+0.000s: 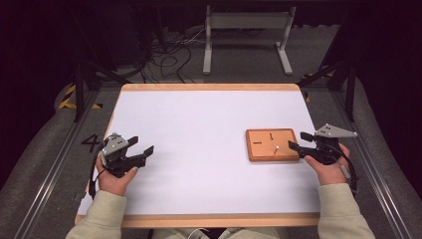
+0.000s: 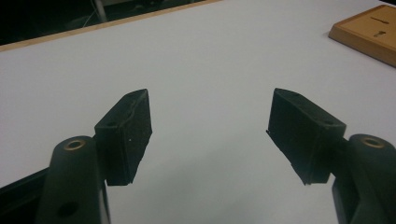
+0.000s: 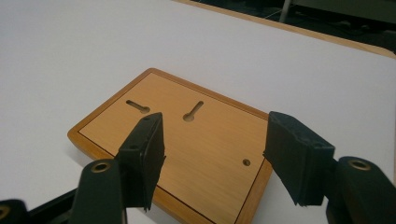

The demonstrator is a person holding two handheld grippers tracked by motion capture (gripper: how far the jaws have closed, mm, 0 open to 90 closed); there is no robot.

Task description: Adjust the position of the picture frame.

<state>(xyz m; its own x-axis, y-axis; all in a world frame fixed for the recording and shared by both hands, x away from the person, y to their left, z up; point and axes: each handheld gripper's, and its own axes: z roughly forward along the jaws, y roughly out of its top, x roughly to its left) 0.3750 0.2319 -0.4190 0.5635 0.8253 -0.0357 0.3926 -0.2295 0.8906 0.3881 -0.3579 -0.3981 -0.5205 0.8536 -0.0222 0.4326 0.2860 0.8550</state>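
Your right tool (image 3: 212, 163), jaws apart and empty, hovers just at the near edge of the flat rectangular wooden board with keyhole slots (image 3: 205, 140) directly ahead, while your left tool (image 1: 134, 152), also spread, sits well away across the white bench (image 1: 199, 124).

wooden board (image 1: 272, 144): 1 | keyhole slots (image 3: 138, 107) in it: 2 | table (image 1: 199, 124): 1

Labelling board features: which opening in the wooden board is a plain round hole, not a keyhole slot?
The small round hole near the wooden board's corner by the right gripper. The other two openings are elongated keyhole slots at the far edge.
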